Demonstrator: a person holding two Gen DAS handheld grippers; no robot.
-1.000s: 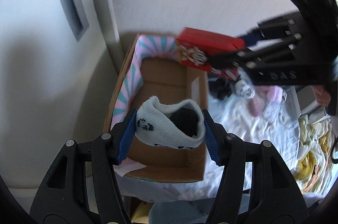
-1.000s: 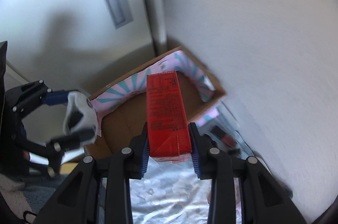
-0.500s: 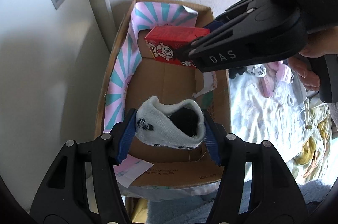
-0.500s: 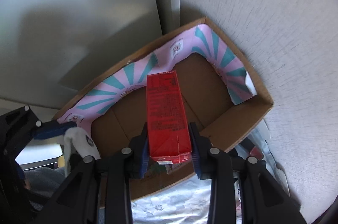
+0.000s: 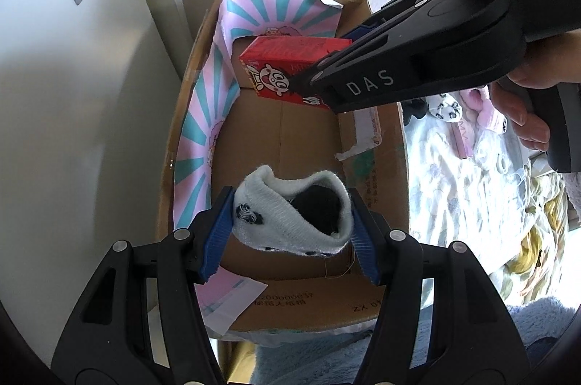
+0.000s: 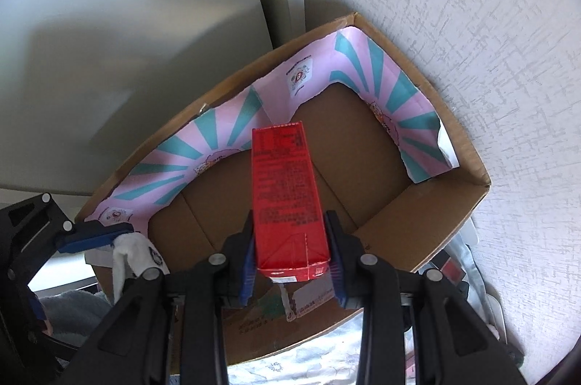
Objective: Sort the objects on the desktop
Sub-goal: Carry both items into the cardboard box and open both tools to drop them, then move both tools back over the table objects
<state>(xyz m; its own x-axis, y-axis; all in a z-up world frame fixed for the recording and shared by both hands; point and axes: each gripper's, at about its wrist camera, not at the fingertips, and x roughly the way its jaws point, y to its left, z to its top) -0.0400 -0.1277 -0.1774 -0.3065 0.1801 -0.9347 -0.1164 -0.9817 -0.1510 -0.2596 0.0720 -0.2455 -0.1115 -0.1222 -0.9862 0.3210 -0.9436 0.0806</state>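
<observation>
With left gripper (image 5: 292,232) clamping the white knit sock (image 5: 290,216) and right gripper (image 6: 290,261) clamping the red drink carton (image 6: 287,200) above the open brown cardboard box (image 6: 428,211), lower each well inside before releasing.

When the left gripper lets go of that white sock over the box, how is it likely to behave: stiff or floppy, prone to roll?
Probably floppy: the white sock is soft knit, bulging and folded between the left gripper pads. It looks light, so it should drop limply into the cardboard box and stay put rather than roll. The fuzzy fabric may cling briefly to a pad.
</observation>
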